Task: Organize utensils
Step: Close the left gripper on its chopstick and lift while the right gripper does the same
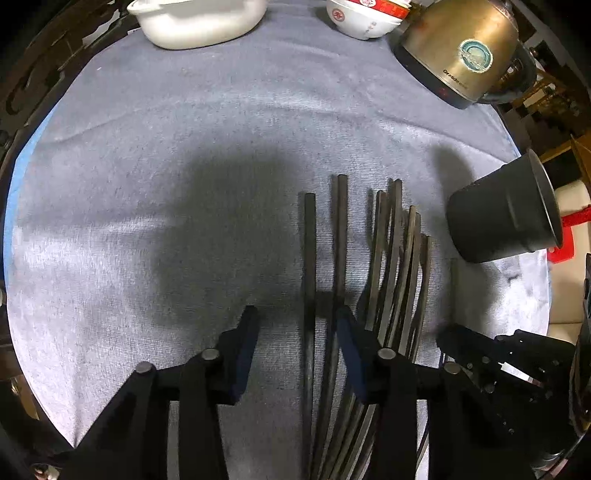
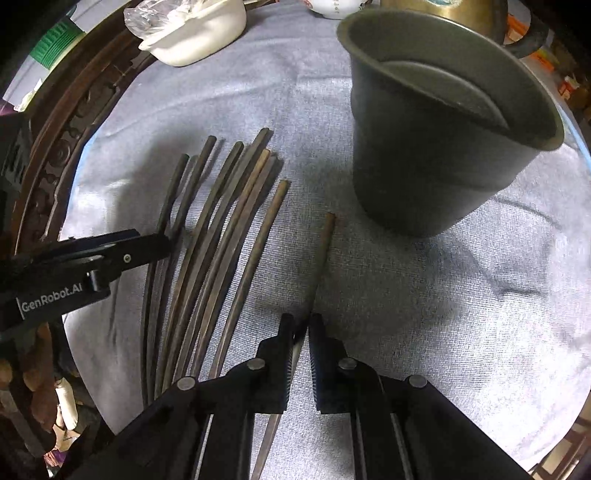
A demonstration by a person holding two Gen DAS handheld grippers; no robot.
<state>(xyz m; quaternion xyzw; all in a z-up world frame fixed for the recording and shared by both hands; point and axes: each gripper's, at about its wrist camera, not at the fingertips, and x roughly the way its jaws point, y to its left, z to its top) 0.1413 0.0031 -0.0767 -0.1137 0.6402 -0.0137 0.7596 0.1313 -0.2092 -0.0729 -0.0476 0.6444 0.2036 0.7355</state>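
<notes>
Several dark chopsticks (image 1: 399,258) lie fanned side by side on a grey cloth (image 1: 166,129). My left gripper (image 1: 297,314) points down over the two leftmost sticks. Its jaws stand apart around one chopstick (image 1: 309,240), and the pads do not press on it. In the right wrist view my right gripper (image 2: 302,321) is shut on a single brown chopstick (image 2: 325,251) that lies apart from the fan of chopsticks (image 2: 221,229). A dark empty cup (image 2: 424,166) stands upright just beyond it, also seen as the cup (image 1: 502,218) at the cloth's right edge.
A white dish (image 1: 199,22), stacked bowls (image 1: 362,18) and a brass-coloured kettle (image 1: 461,48) stand along the far edge. The carved dark table rim (image 2: 55,147) curves round the left. The left gripper's arm (image 2: 110,254) reaches in over the fan.
</notes>
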